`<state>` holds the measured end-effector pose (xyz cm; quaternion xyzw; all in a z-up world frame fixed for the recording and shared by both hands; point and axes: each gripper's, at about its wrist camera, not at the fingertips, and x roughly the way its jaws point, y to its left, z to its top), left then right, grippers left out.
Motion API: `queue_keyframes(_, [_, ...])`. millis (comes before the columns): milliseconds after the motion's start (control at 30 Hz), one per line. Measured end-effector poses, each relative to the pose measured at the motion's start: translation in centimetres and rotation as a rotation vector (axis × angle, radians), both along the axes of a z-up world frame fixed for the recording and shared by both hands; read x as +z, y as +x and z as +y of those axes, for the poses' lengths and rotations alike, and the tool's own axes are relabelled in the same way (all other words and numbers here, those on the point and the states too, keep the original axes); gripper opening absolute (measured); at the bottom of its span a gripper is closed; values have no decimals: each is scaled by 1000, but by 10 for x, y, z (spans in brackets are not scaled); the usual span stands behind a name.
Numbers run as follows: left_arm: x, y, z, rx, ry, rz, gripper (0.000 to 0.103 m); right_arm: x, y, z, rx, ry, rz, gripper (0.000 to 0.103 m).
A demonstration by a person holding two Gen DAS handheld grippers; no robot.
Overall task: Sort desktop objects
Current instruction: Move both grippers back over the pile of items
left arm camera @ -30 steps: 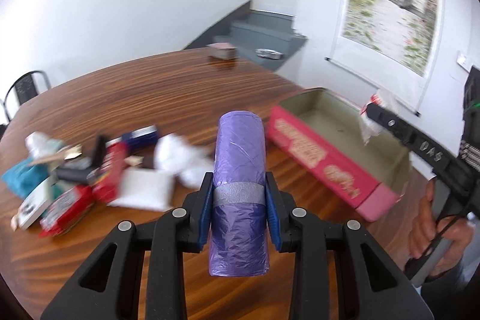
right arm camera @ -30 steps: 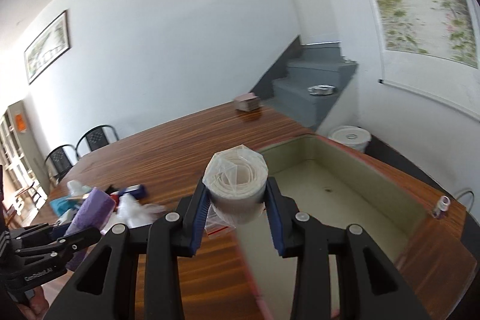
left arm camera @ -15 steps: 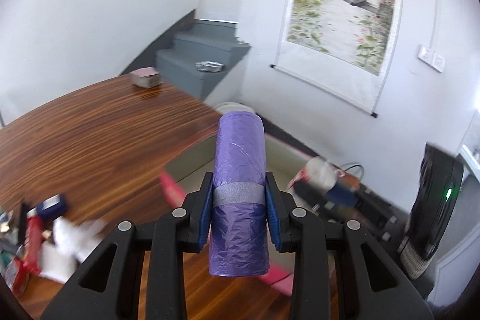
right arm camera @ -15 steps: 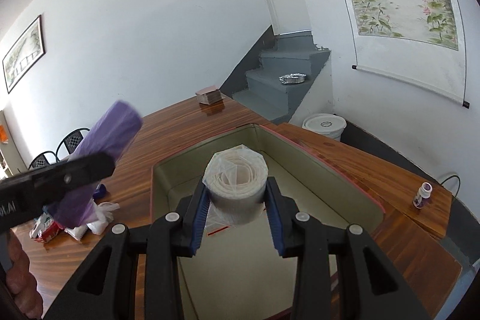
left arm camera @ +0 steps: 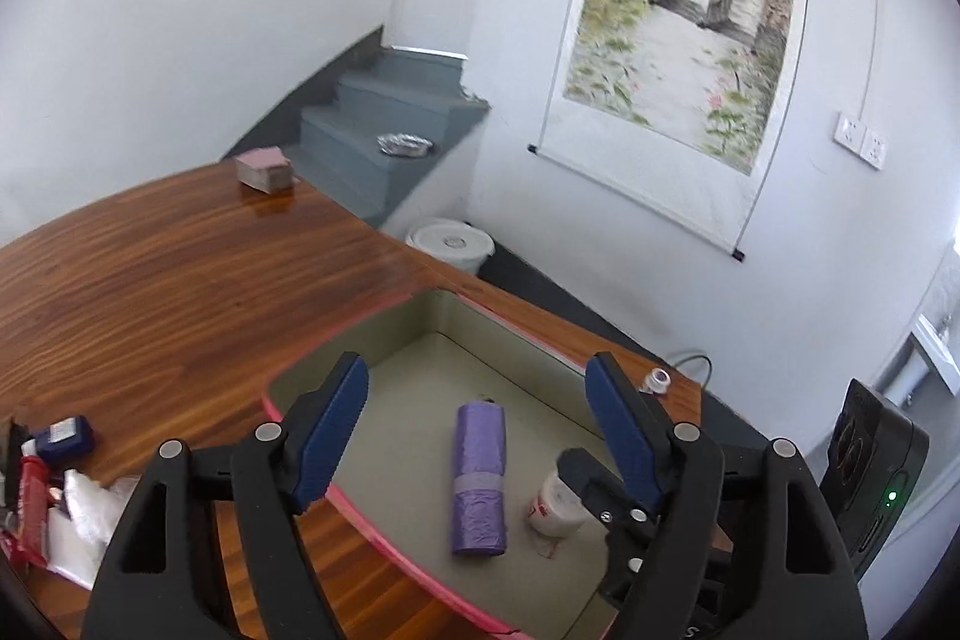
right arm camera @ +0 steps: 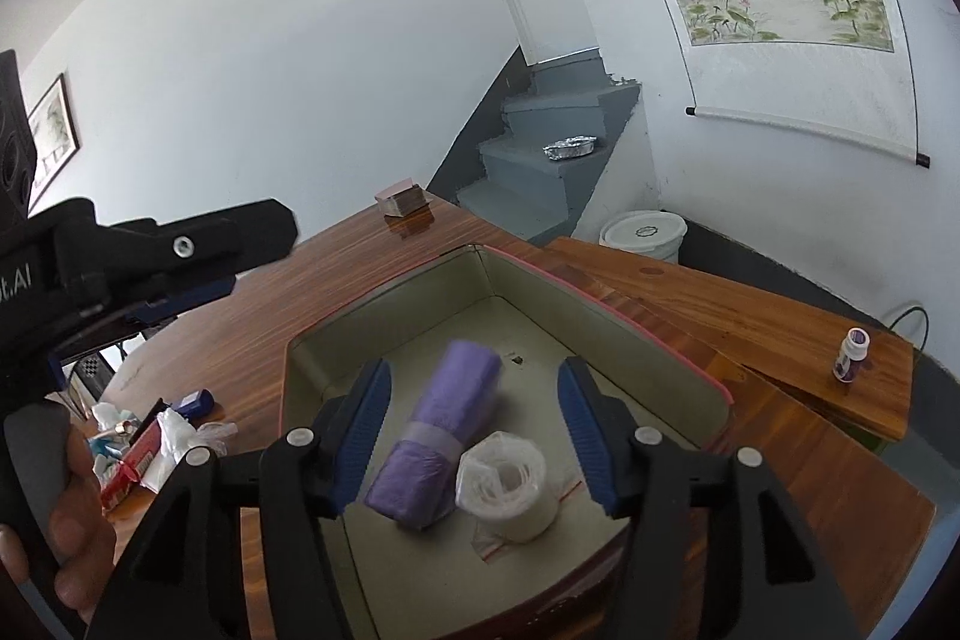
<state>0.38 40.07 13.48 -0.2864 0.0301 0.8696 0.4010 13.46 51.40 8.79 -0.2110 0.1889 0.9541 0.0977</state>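
Note:
A pink-rimmed box (left arm camera: pixel 366 523) with an olive inside stands on the wooden table (left arm camera: pixel 180 292). On its floor lie a purple roll of bags (left arm camera: pixel 479 472) and, beside it, a white roll of bags (left arm camera: pixel 555 508). My left gripper (left arm camera: pixel 476 367) hovers above the box, its jaws opening wide, and the purple roll lies free below them. In the right wrist view my right gripper (right arm camera: pixel 475 369) is also opening over the box (right arm camera: pixel 390 319). Neither the purple roll (right arm camera: pixel 435 439), which looks blurred, nor the white roll (right arm camera: pixel 504 484) touches its pads.
A heap of small packets and wrappers (left arm camera: pixel 54 484) lies on the table left of the box. A small stack (left arm camera: pixel 264 169) sits at the far table edge. A little bottle (right arm camera: pixel 852 346) stands on a board at the right. A hand (right arm camera: pixel 60 526) grips the left gripper's handle.
Both grippers swung over the box and opened. The purple roll left the left gripper's pads and the white roll left the right gripper's pads; both now lie in the box.

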Motion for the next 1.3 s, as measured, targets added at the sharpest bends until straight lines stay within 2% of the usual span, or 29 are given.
queue_keyframes(100, [0,1,-9,32,-19,25,78,5,4,-9,14,19,18,63])
queue_keyframes(233, [-2,1,-25,69,-36,30,78,9,4,-22,42,29,38,70])
queue_keyframes(467, [-11,-4,-76,196,-75,42,78,15,-2,-64,169,48,52,76])
queue_keyframes(700, [-25,-16,-156,380,-121,33,78,13,-23,-115,323,33,37,80])
queue_keyframes(967, [-44,-39,-268,597,-144,-21,78,7,-48,-164,448,-7,3,80])
queue_keyframes(1067, [-53,-46,-304,615,-147,-33,78,3,-51,-179,479,1,-16,80])
queue_keyframes(1300, [-68,-68,-371,545,-187,-40,78,-10,-59,-210,517,8,-78,80])
